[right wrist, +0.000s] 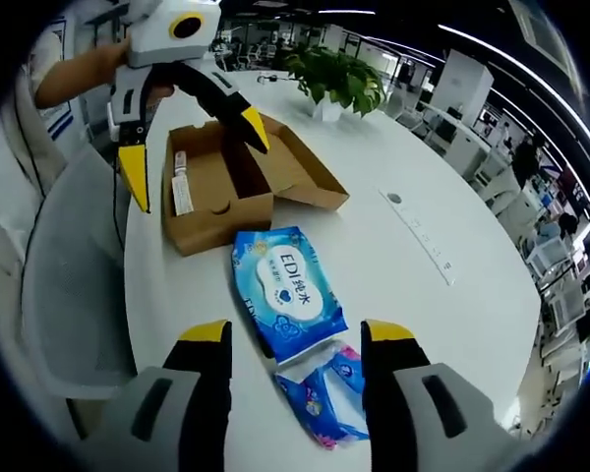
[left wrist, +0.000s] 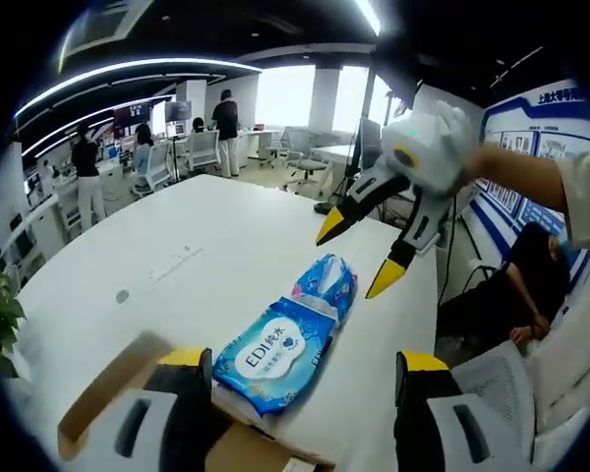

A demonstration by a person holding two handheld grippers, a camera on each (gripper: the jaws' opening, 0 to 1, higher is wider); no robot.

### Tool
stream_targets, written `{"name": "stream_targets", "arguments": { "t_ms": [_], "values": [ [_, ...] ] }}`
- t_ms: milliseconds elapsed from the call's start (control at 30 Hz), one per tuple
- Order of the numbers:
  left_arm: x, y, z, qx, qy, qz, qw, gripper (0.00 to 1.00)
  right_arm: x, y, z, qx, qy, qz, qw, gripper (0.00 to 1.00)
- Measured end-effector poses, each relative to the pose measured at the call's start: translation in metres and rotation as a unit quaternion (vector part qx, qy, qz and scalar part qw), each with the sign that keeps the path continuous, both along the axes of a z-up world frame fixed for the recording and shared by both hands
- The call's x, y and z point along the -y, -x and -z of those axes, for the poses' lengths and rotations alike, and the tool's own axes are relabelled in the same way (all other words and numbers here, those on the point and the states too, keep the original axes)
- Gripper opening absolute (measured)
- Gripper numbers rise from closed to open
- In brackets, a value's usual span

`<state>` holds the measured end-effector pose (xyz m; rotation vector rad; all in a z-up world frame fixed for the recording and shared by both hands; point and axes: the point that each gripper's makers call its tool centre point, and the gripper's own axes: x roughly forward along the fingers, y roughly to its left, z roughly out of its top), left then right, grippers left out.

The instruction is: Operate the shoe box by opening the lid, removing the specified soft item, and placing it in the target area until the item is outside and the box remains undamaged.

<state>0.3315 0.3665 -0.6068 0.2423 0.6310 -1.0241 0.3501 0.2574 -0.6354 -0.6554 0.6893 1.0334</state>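
Right gripper view: wipes pack [right wrist: 287,293] lies on tabletop [right wrist: 423,295], open shoe box [right wrist: 238,187] at 12 o'clock; both hand-held grippers [right wrist: 297,339] [left wrist: 305,369] spread wide, empty.

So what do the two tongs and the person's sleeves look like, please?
Both tongs have a white body with a yellow-ringed round spot, and black jaws ending in yellow tips: right tongs, left tongs. Seen from their own cameras, the jaws carry grey pads below the yellow tips. The person wears a light-coloured sleeve.

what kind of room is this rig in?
Likely an open-plan office: a long white table carrying the open box and wipes pack, office chairs with people at desks behind, and a potted plant.
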Motion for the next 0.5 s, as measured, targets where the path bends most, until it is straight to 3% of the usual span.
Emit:
{"name": "stream_targets", "arguments": {
  "t_ms": [500],
  "values": [
    [-0.086,0.0,-0.007,0.015,0.01,-0.08,0.9967,0.87,-0.059,0.01,-0.001,-0.009,-0.011,-0.052,0.9985,0.55]
  ]
}}
